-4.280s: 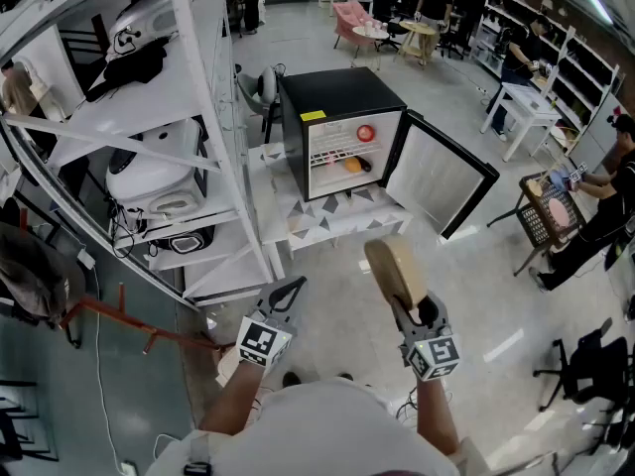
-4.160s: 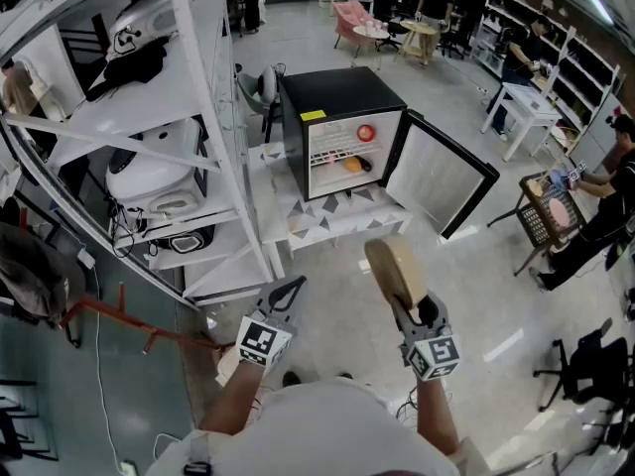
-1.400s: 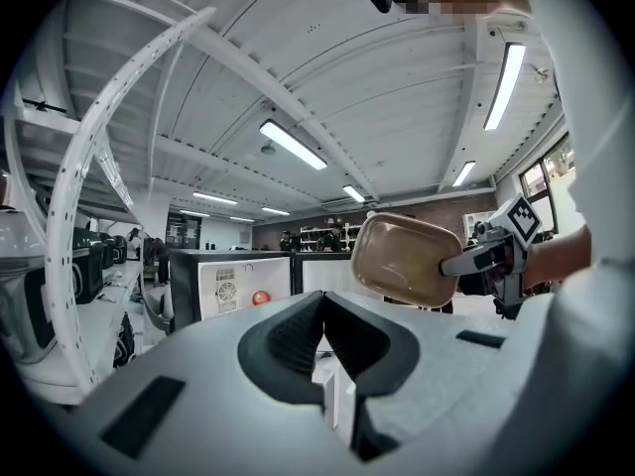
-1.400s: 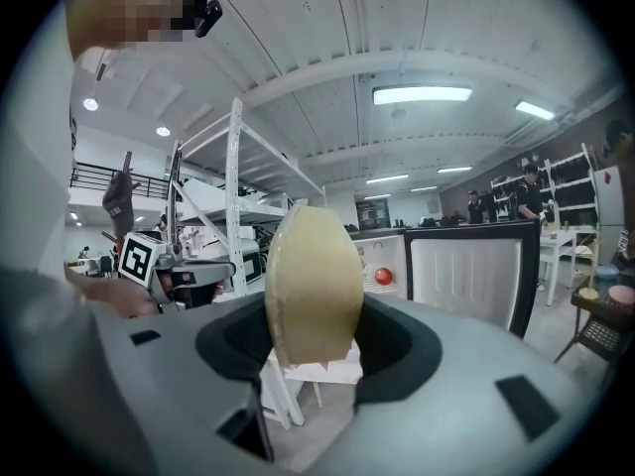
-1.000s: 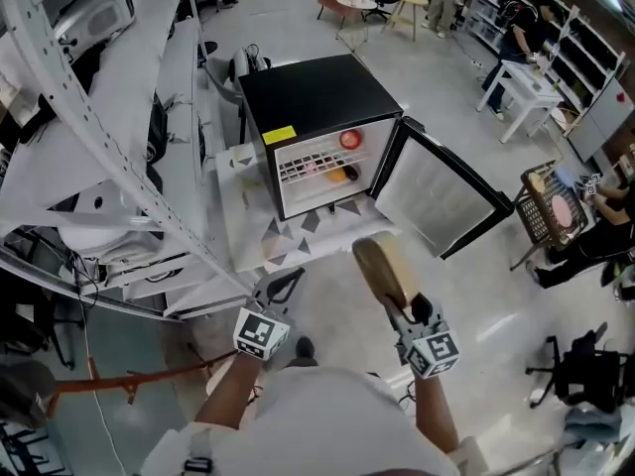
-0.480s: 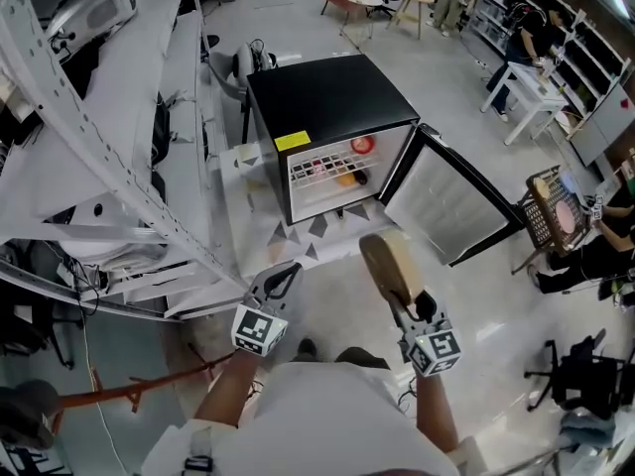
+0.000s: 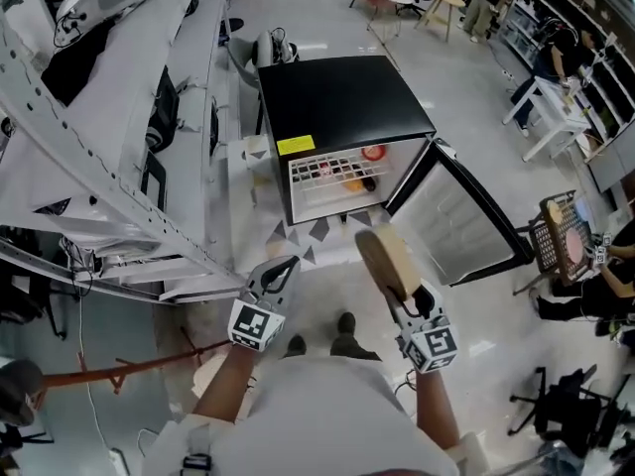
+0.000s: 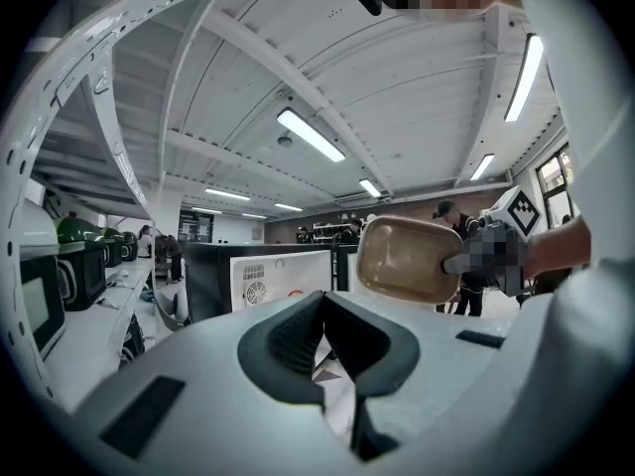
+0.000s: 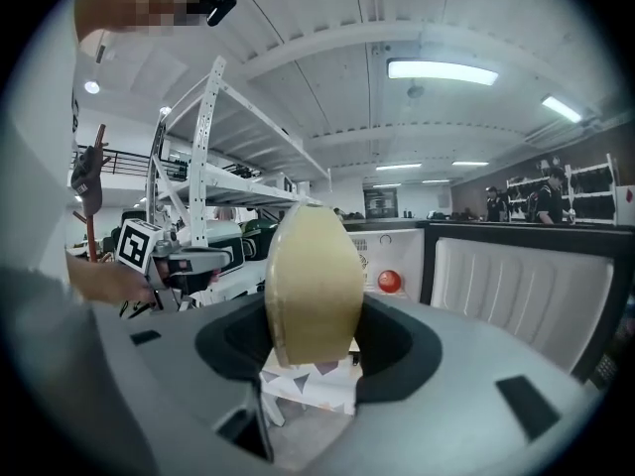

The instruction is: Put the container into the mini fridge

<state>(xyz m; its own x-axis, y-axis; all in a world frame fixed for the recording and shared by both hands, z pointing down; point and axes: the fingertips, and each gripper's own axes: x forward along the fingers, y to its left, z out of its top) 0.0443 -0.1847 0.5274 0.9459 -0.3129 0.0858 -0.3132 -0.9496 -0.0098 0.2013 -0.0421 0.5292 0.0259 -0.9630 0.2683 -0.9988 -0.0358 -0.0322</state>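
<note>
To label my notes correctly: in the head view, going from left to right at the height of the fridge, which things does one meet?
white shelf rack → mini fridge → its open door → brown basket

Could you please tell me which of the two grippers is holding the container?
The right gripper: its jaws clamp the tan container, while the left gripper holds nothing.

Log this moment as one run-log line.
stage: container held short of mini fridge | right gripper: shut on container | left gripper: shut, empty | fridge door: open
</note>
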